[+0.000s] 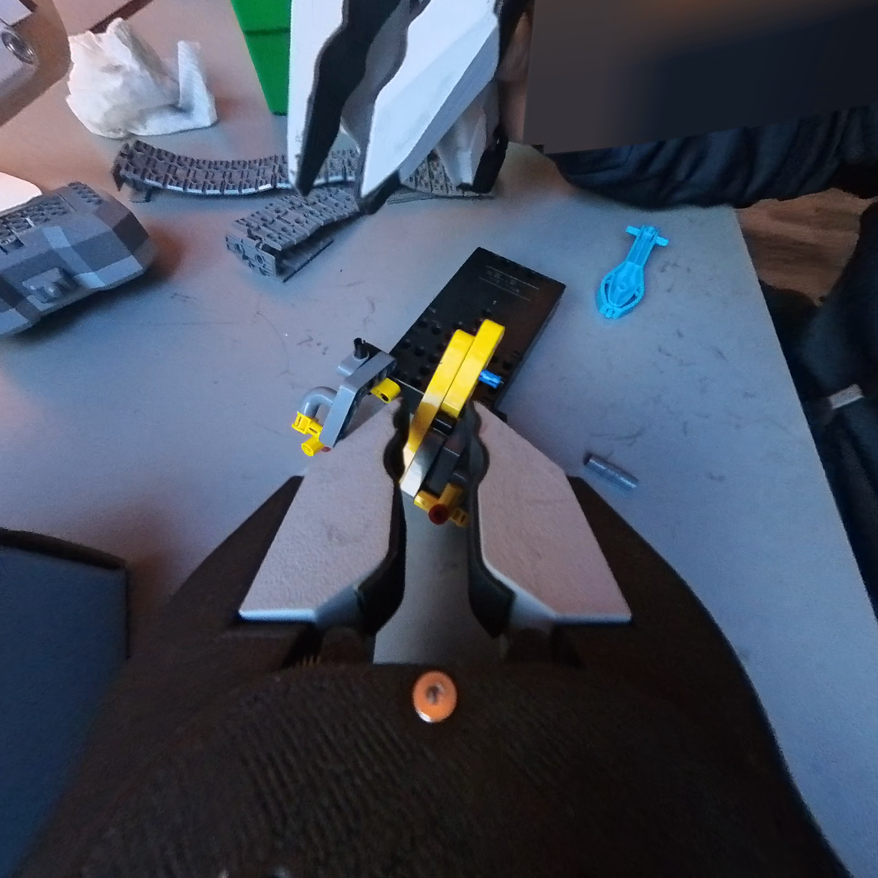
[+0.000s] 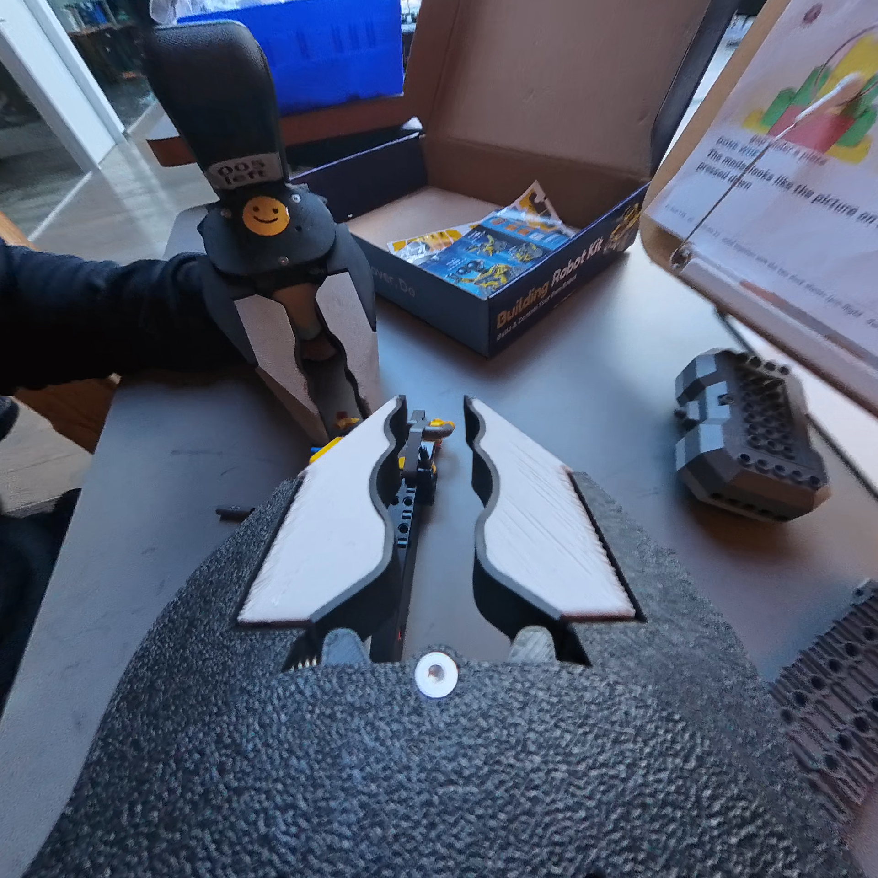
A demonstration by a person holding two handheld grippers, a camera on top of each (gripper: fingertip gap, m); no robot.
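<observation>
Jaws on brick assembly (image 1: 444, 418); leaflets (image 2: 480, 247) boxed

The yellow and grey building-brick model (image 1: 446, 404) is smooth, shiny plastic. The grey table (image 1: 641, 404) is matt and scratched. The right gripper (image 2: 434, 418) has a rough, bumpy black body. The open box (image 2: 503, 209) is brown cardboard. The white cloth (image 1: 128, 90) is crumpled and soft.

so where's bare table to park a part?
Free: table right of the left claw, around the small grey tube; also left of it, below the grey block hull. Crowded: tracks by the right claw.
</observation>
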